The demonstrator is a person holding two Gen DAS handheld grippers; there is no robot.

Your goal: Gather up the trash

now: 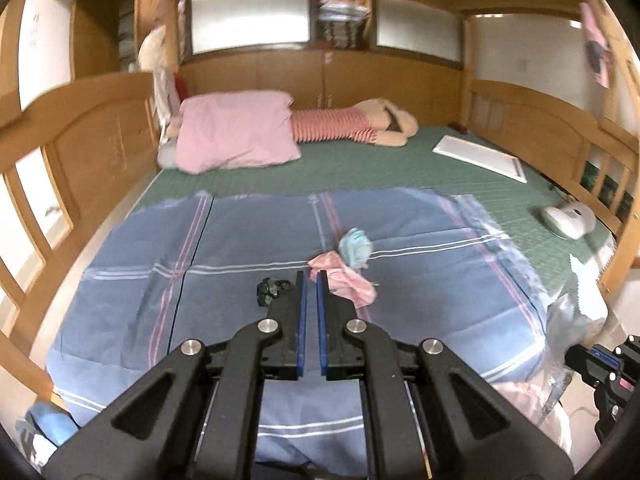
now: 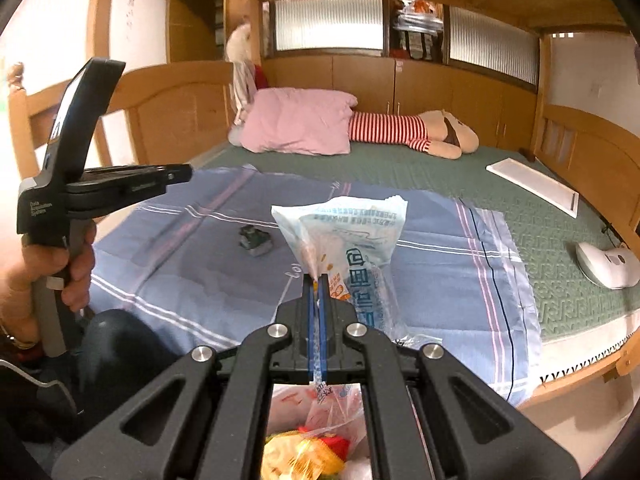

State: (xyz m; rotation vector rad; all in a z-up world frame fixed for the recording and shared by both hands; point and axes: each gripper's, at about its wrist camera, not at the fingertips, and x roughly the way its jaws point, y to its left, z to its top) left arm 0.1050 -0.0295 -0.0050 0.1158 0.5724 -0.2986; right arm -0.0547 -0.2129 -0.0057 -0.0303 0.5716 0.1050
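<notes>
My left gripper [image 1: 311,276] hovers over the blue plaid cloth [image 1: 240,240], jaws nearly closed and empty. Just past its tips lie a crumpled pink wrapper [image 1: 352,280], a light blue wad [image 1: 354,246] and a dark crumpled scrap [image 1: 272,290], also in the right wrist view [image 2: 256,240]. My right gripper [image 2: 319,278] is shut on the rim of a clear printed plastic trash bag [image 2: 352,240], which hangs below with colourful trash [image 2: 312,448] inside. The bag's edge shows in the left wrist view [image 1: 568,320].
The bed has a green mat [image 1: 400,168], a pink pillow [image 1: 236,132], a striped plush doll [image 1: 360,124], a white flat panel [image 1: 480,156] and a white device [image 1: 568,220]. Wooden rails [image 1: 560,128] surround the bed. The person's knee [image 2: 116,344] is at lower left.
</notes>
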